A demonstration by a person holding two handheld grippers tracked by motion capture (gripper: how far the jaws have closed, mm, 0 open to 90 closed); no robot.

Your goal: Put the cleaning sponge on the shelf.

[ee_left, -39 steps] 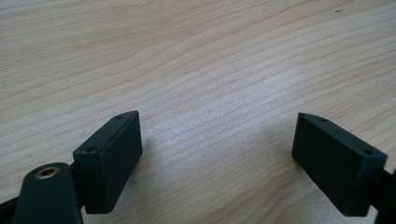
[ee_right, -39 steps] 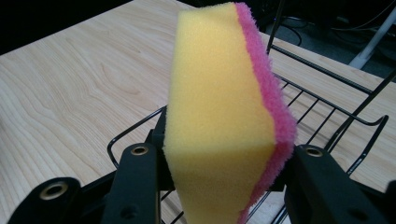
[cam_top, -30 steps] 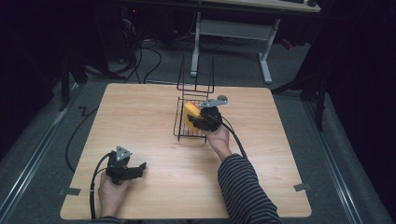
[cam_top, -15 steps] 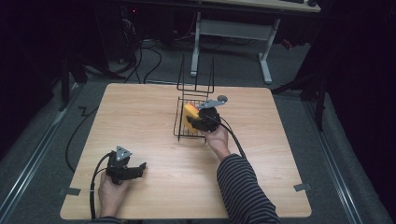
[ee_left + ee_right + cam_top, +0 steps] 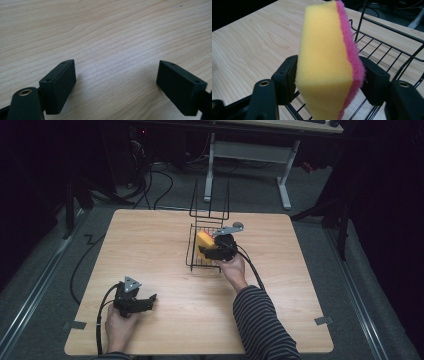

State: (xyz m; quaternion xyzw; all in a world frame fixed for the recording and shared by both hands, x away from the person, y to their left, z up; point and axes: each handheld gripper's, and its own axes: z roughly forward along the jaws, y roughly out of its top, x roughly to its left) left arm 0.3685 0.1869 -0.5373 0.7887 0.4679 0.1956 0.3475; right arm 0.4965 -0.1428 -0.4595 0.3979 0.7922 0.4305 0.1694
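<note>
A yellow sponge with a pink scouring side (image 5: 324,62) stands on edge between the jaws of my right gripper (image 5: 329,80), over a black wire basket (image 5: 387,47). Those jaws have just been opening; the pads flank the sponge's two faces, which show no dent. From above, the sponge (image 5: 203,240) and right gripper (image 5: 205,251) sit at the basket's (image 5: 200,262) right side, mid table. My left gripper (image 5: 150,301) rests near the front left of the wooden table (image 5: 165,245), open. Bare wood lies between the jaws of my left gripper (image 5: 115,82).
The basket has a tall wire back (image 5: 210,200) rising at its far side. A cable (image 5: 252,267) trails from the right gripper along the striped sleeve. Tape marks (image 5: 323,320) sit near the front corners. Beyond the table stand a desk frame (image 5: 250,155) and floor cables.
</note>
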